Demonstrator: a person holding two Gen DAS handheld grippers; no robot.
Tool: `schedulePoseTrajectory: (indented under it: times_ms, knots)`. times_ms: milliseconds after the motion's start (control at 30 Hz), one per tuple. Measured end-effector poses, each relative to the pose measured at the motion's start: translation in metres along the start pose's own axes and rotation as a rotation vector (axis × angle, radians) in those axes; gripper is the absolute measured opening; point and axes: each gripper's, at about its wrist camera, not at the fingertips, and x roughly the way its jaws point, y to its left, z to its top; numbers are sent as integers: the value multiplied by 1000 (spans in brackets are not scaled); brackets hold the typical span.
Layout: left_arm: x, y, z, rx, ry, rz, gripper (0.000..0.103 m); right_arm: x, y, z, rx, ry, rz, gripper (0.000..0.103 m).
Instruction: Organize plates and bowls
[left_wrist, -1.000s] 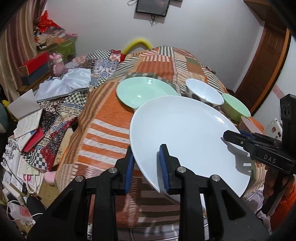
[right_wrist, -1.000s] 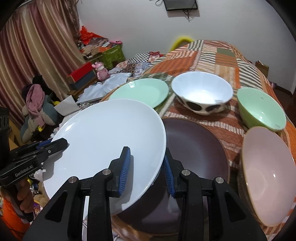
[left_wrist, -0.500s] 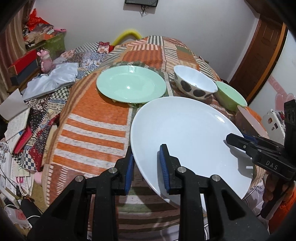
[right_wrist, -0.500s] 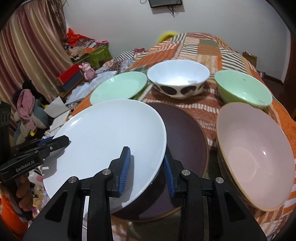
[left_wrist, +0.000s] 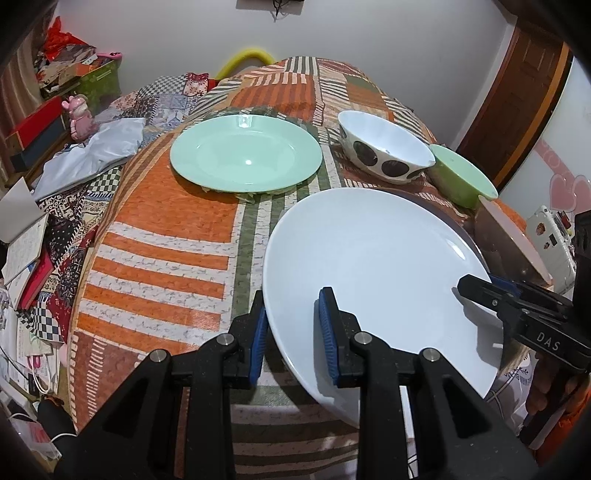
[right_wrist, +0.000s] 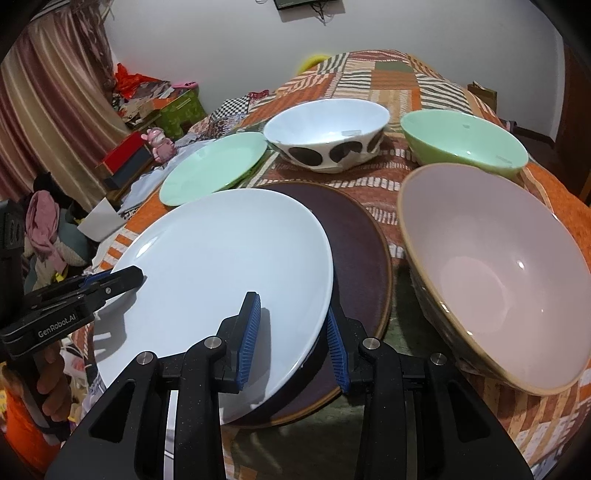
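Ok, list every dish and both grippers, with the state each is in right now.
white plate: held by both grippers at opposite rims, over the brown plate.
brown plate: flat on the table, partly covered.
green plate: flat on the table, empty.
spotted bowl: upright, empty.
green bowl: upright, empty.
pink bowl: upright, empty.
left gripper: closed on the white plate's rim.
right gripper: closed on the white plate's rim.

Brown plate (right_wrist: 362, 243) half under white plate (right_wrist: 221, 280)
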Motion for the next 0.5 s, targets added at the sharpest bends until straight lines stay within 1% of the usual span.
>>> schedulePoseTrajectory:
  times_ms: [200,500]
  knots:
    - [10,-5,4,-2,11,-13,27,-5,-8,0,33,-14,-7,32]
    - [22,-7,12,-16,15,-13,28,-7,-8,-2,36,-31,-16,33]
